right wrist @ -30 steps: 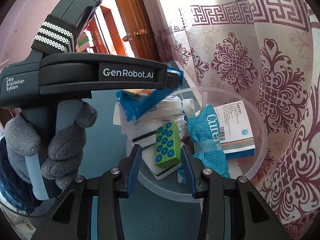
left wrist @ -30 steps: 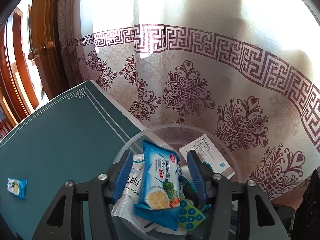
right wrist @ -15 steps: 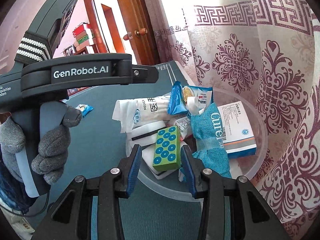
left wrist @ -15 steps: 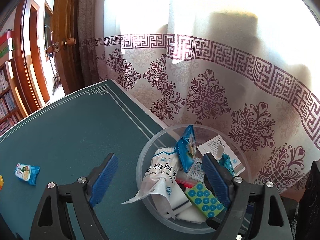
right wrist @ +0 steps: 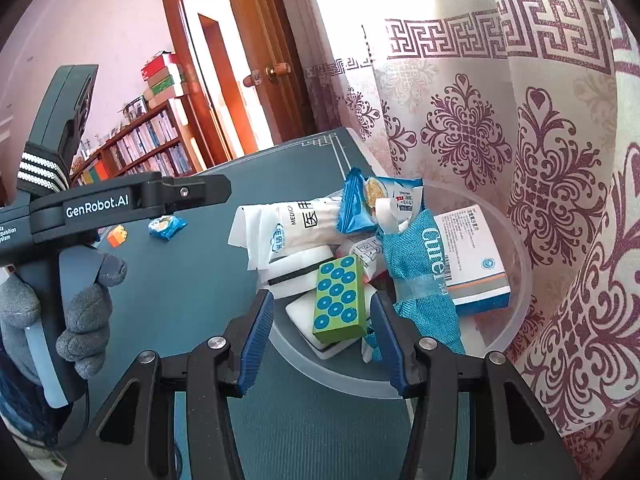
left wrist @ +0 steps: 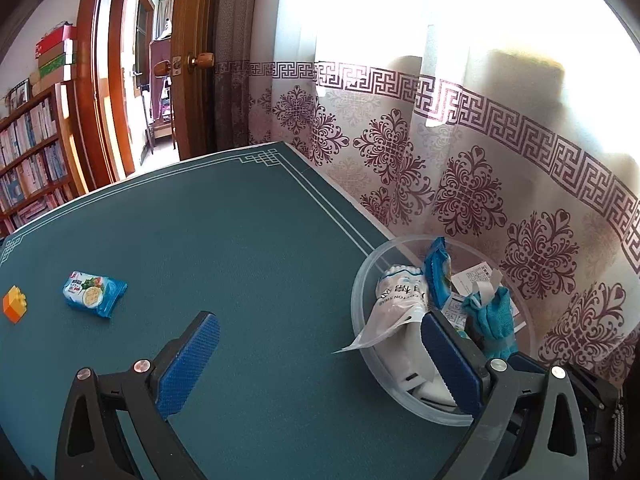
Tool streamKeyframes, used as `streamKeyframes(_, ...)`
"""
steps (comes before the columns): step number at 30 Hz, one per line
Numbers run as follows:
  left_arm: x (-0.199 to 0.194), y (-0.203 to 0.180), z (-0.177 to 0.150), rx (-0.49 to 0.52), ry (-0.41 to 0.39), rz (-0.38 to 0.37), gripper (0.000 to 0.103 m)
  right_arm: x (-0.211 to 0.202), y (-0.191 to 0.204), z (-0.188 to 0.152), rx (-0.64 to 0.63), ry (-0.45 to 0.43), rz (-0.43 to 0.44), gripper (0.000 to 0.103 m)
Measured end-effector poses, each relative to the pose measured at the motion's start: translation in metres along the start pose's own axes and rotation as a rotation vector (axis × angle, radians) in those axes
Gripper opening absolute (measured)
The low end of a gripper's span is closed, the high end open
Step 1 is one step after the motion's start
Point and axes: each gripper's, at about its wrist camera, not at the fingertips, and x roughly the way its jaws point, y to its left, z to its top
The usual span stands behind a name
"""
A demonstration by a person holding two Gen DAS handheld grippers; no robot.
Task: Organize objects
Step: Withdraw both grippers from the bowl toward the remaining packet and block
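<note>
The left gripper [left wrist: 320, 364] is opening wide over bare cloth, holding nothing. The right gripper [right wrist: 324, 336] is opening too, its pads flanking but clear of a green dotted block [right wrist: 340, 300]. The clear round plastic bowl [left wrist: 362, 344], far right, holds crinkly packets, boxes and mesh. A foil snack packet [left wrist: 94, 293] and an orange brick [left wrist: 15, 304] remain at far left.

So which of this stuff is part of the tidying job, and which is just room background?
Part of the job:
clear bowl
blue snack packet
orange block
green dotted box
cotton swab bag

Just background:
curtain
bookshelf
door
</note>
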Motion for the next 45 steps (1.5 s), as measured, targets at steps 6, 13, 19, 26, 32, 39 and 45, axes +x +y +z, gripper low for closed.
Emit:
streamKeyframes(6, -0.005, 0.031, -0.013, -0.032, 0.004, 0.064, 0.103, -0.008, 0.010, 0.001, -0.026, -0.049, -0.095, 0.052)
streamKeyframes(13, -0.012, 0.070, -0.023, -0.102, 0.017, 0.113, 0.103, -0.014, 0.017, 0.010, -0.016, -0.080, -0.120, 0.052)
streamKeyframes(19, -0.019, 0.092, -0.033, -0.123, 0.023, 0.145, 0.103, -0.009, 0.046, 0.011, -0.070, -0.076, -0.069, 0.058)
streamKeyframes(26, -0.029, 0.121, -0.043, -0.174, 0.021, 0.176, 0.103, 0.006, 0.084, 0.010, -0.145, -0.045, 0.017, 0.066)
streamKeyframes(32, -0.033, 0.145, -0.049, -0.216, 0.018, 0.213, 0.103, 0.034, 0.110, 0.010, -0.175, 0.024, 0.092, 0.067)
streamKeyframes(39, -0.033, 0.180, -0.058, -0.262, 0.028, 0.279, 0.103, 0.070, 0.136, 0.008, -0.174, 0.116, 0.165, 0.067)
streamKeyframes(45, -0.033, 0.221, -0.065, -0.329, 0.038, 0.345, 0.103, 0.088, 0.158, 0.004, -0.202, 0.155, 0.195, 0.067)
